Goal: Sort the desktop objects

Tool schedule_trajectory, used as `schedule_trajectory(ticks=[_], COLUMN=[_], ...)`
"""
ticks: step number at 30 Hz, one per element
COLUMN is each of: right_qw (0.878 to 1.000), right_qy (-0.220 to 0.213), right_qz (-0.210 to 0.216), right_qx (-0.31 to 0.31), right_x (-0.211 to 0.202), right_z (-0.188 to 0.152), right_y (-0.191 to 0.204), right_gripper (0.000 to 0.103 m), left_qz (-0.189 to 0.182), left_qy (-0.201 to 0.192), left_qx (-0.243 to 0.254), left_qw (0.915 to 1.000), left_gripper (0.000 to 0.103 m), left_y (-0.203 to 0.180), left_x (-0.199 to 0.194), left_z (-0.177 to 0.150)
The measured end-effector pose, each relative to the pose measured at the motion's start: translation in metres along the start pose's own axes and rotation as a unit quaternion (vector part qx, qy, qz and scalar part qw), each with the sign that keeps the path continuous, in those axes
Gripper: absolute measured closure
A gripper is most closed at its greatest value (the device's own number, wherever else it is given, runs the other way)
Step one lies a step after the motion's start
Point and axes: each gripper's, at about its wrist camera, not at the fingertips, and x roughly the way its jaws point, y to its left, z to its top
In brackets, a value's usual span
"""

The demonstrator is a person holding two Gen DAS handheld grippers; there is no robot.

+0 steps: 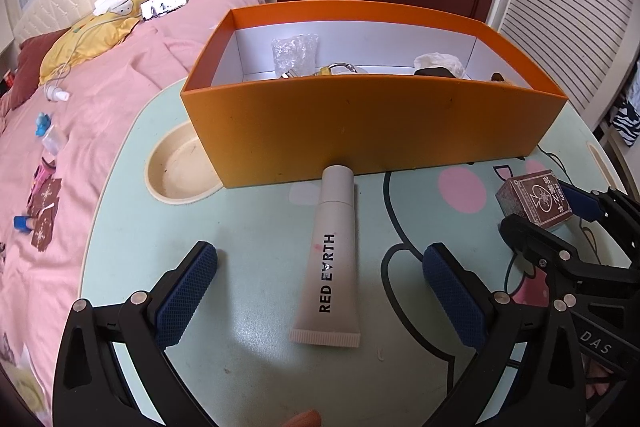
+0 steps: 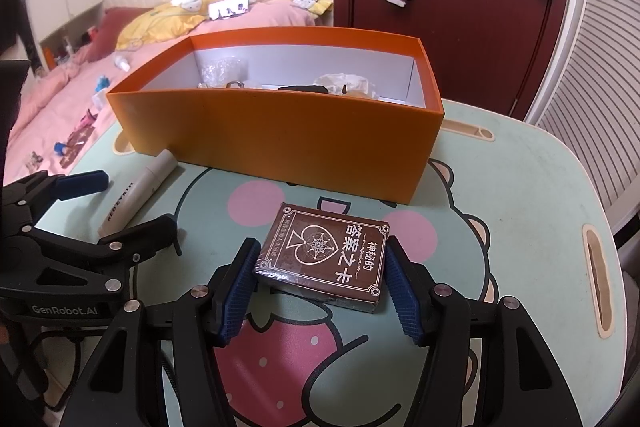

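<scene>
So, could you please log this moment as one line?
left gripper: open around tube | right gripper: shut on card box | orange box: behind

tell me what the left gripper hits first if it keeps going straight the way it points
Probably the cream tube lying on the table between the open left gripper fingers; past its cap, the orange box wall. Depth is hard to judge in this fisheye view.

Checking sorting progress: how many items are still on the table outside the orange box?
2: the cream tube lies between the open left gripper's jaws; the brown card box sits between the right gripper's pads. The orange box could hide others.
</scene>
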Motion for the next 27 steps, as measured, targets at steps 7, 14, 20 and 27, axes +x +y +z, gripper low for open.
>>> schedule_trajectory(ticks=[7,14,20,27], right_qw=[1.000,1.000,1.000,1.000], right_qy=[0.000,0.000,0.000,0.001], right_qz=[0.001,0.000,0.000,0.000], right_qx=[0.001,0.000,0.002,0.002], right_x=[-0.0006,-0.0009,-0.0012,-0.0014], right_z=[-0.0010,-0.0009,-0.0007,0.0000], right_y=[0.0002,0.0002,0.0020,0.0017], right_gripper=[0.042,0.042,0.041,0.041], left_qz=[0.000,0.001,0.001,0.004], left_qy=[0.000,-0.002,-0.002,-0.002], left_qx=[0.001,-0.003,-0.003,-0.006], left_qw=[1.0000,1.0000,1.0000,1.0000], left_gripper=[0.000,0.000,0.000,0.000], left_y=[0.0005,-0.0005,0.0004,0.0002], left_x=[-0.0004,0.0002,-0.0011,-0.0017], left_z=[-0.0006,-0.0008,-0.0017,-0.0018])
